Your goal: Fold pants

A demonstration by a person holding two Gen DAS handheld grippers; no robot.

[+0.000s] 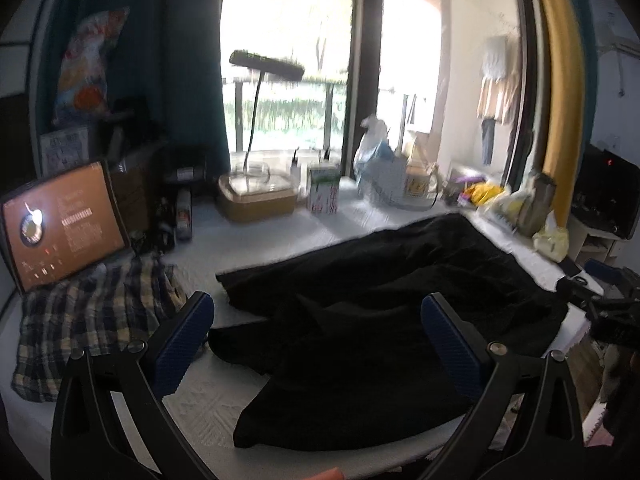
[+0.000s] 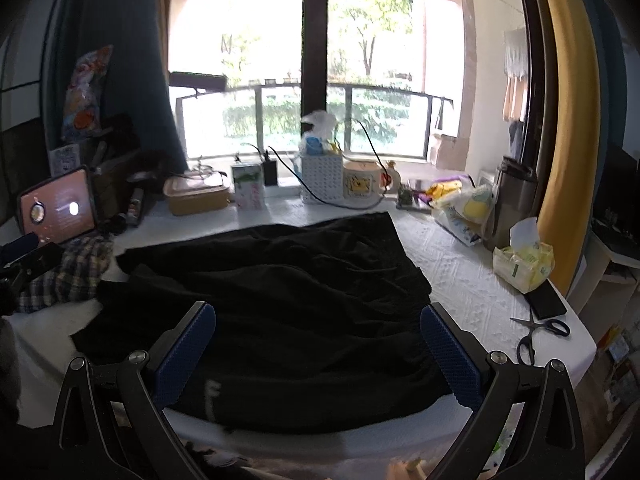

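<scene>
The black pants [image 1: 384, 320] lie spread and rumpled on the white-covered table [image 1: 256, 232]. In the right wrist view the pants [image 2: 280, 304] fill the middle, with a white letter mark near the front edge. My left gripper [image 1: 318, 344] is open and empty, hovering over the near left part of the pants. My right gripper [image 2: 318, 350] is open and empty, over the near edge of the pants. The other gripper shows dark at the far left of the right wrist view [image 2: 24, 264].
A folded plaid garment [image 1: 92, 320] lies at the left, below a lit tablet [image 1: 60, 224]. Boxes, a basket [image 2: 322, 178], a mug and bags line the window side. Tissue pack [image 2: 524, 260], phone and scissors [image 2: 536, 334] sit at the right edge.
</scene>
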